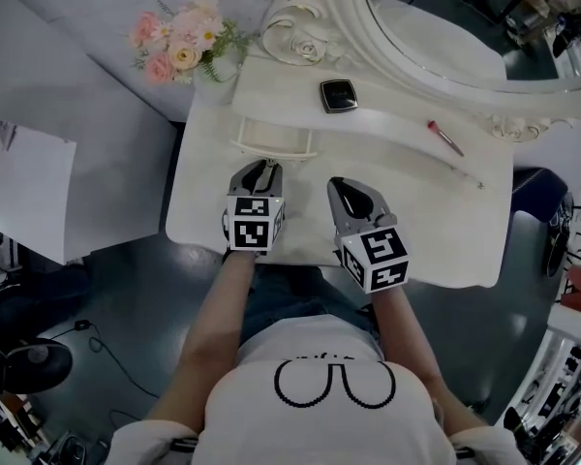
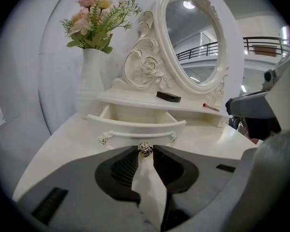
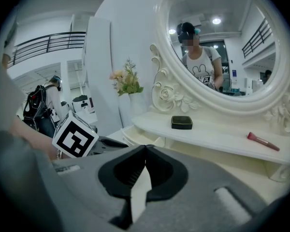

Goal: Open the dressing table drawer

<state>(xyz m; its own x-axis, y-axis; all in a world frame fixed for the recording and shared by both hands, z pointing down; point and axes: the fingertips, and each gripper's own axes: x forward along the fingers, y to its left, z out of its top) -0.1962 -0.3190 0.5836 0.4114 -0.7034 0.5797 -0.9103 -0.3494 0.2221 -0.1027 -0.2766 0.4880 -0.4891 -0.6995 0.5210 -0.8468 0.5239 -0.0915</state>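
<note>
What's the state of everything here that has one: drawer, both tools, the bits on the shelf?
drawer: open, pulled out.
left tool: shut on the drawer knob.
right tool: shut, empty.
black compact: lid closed, on the shelf.
red stick: lying flat on the shelf.
vase: upright.

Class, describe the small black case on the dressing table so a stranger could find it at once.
Find the big oval mirror in its carved white frame. On the narrow shelf below it, above the open drawer, lies the black case. It is flat, dark and squarish; its only shelf neighbour is a thin red stick.
</note>
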